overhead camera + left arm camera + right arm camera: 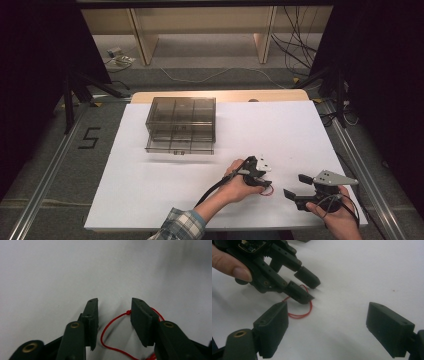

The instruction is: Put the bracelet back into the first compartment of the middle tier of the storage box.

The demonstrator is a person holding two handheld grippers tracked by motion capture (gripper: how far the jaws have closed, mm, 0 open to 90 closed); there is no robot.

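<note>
Red string (110, 326): a thin loop of cord lying flat on the white desk (150, 185), near its front edge and right of centre; in the high view a short piece of it shows just under the left gripper.
Smoky plastic box (181, 125): a clear grey case with divided compartments, far back on the left half of the desk, well apart from both hands; seen in the high view.
Left gripper (114, 305): held low over the desk, tips pointing down at the string. Its own view shows the jaws part-way apart with nothing pressed between the pads; a knot of the string lies against the inner edge of the jaw on the right, and the loop runs across the gap below.
Left gripper from the other side (308, 288): the right gripper view shows both tips close above the desk with the string curling out from under them, and a fingertip resting on the gripper's body.
Right gripper (325, 322): jaws spread wide, empty, only bare desk between them; the string lies just beyond its left jaw.
Right gripper from above (298, 185): held near the front right edge of the desk, just beside the left one, grey plate on top.
</note>
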